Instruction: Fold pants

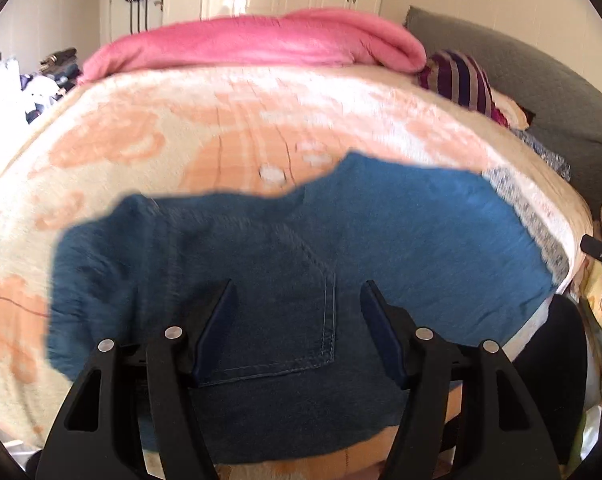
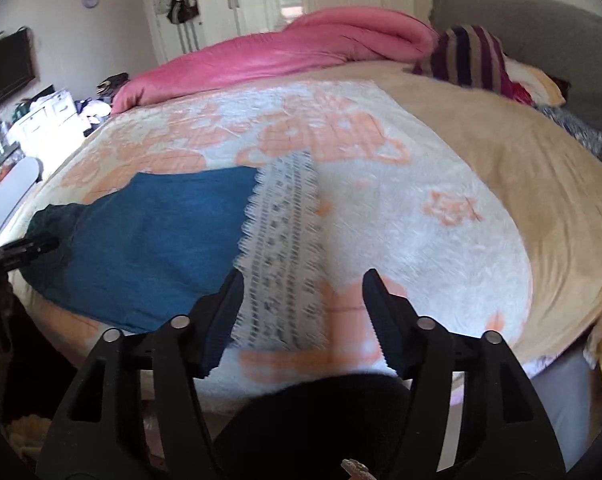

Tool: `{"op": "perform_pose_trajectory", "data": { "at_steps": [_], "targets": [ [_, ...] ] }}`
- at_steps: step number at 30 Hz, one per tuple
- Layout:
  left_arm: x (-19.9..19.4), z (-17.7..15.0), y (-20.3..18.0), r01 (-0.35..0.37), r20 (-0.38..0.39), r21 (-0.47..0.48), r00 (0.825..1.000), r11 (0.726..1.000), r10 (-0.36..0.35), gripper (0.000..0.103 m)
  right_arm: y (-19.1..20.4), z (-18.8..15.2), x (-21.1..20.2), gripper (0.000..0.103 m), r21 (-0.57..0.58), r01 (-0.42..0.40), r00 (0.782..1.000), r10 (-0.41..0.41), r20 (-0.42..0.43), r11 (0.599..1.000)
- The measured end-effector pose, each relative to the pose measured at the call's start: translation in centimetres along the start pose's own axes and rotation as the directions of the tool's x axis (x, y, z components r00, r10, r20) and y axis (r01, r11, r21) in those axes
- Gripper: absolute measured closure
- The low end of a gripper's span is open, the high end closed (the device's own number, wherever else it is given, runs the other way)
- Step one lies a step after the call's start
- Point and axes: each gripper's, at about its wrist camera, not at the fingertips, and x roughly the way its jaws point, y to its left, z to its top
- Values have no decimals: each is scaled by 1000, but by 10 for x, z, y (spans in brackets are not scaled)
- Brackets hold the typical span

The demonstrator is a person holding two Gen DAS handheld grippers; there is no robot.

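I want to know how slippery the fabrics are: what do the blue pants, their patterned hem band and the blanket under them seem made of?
The blue pants look like denim: matte weave, stitched back pocket. The hem band seems lace or crochet: openwork pattern, scalloped edge. The blanket looks like plush fleece, fuzzy and slightly glossy. Blur leaves all three uncertain.

Both wrist views angled down, close, sharing the pants.
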Motion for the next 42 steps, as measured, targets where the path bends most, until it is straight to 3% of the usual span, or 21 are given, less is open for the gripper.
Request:
{"op": "perform_pose_trajectory", "data": {
  "at_steps": [3, 8, 14, 17, 21, 23, 29, 35, 39, 42],
  "targets": [
    [-8, 11, -4, -16, 23, 12, 1000, 1000, 15, 40, 31, 8, 18, 41, -78, -64, 998, 62, -19, 995],
    [9, 28, -14, 38, 12, -16, 999, 999, -37, 40, 96, 20, 64, 35, -216, -147, 988, 133, -80, 965],
    [53, 28, -31, 43, -60, -8, 997, 999, -43, 40, 142, 32, 111, 31, -273, -176, 977, 135, -163, 946],
    [61, 21, -18, -11, -59, -36, 998, 999, 9, 40, 137, 30, 123, 26, -287, -111, 980, 58, -188, 951],
    [54, 17, 14, 37, -20, -116, 999, 993, -39, 40, 102, 25, 120, 23, -221, -51, 983, 10, -184, 974],
    [54, 17, 17, 54, -15, -123, 998, 991, -56, 40, 85, 23, 117, 24, -170, -76, 982, 44, -184, 983],
    [54, 14, 10, 20, -13, -75, 1000, 997, -21, 40, 88, 17, 115, 22, -188, -58, 985, 26, -168, 980],
    [12, 12, -2, -1, 45, -38, 999, 999, 3, 40, 87, 17, 81, 18, -113, -86, 993, 76, -91, 990],
    [9, -5, -13, 35, -10, -26, 999, 999, -36, 40, 106, -3, 74, 18, -176, -109, 987, 86, -134, 978],
    [17, -15, -21, -14, -49, 26, 999, 1000, 16, 40, 111, -17, 81, 18, -240, -44, 985, 1, -174, 970]
  ]
}}
